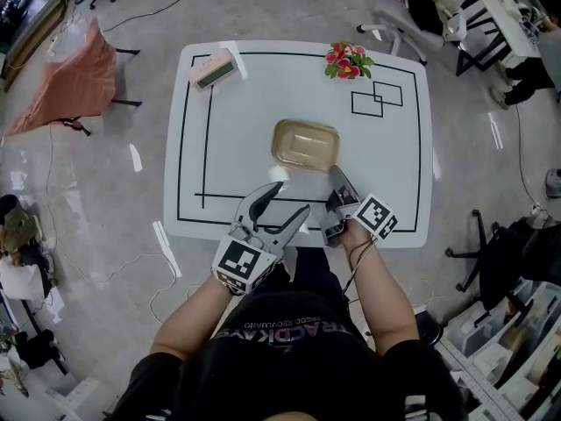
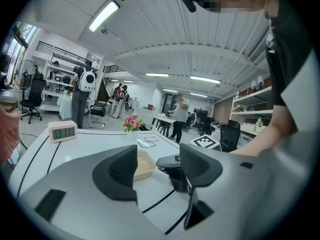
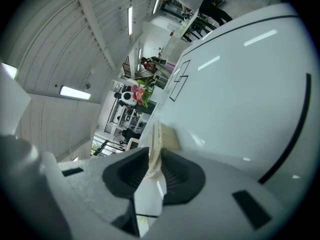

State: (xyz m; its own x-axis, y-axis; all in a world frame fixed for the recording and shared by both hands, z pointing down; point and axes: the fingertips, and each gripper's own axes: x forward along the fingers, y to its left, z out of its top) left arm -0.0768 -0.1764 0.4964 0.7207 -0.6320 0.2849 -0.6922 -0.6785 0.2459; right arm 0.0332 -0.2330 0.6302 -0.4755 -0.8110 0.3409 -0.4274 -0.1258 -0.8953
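Filling mid-frame in the head view, white table [image 1: 228, 147] with black tape lines. Beige plastic tray [image 1: 304, 144] sits at its centre, just above the frame's middle. Left gripper [image 1: 292, 198] at lower centre, jaws wide apart with nothing between them, near the tray's lower-left corner but apart from it. Right gripper [image 1: 337, 175] just right of it, jaws closed tight on the tray's lower-right rim. Digital clock [image 1: 216, 68] at the table's upper left, flower bunch [image 1: 348, 60] at upper centre-right.
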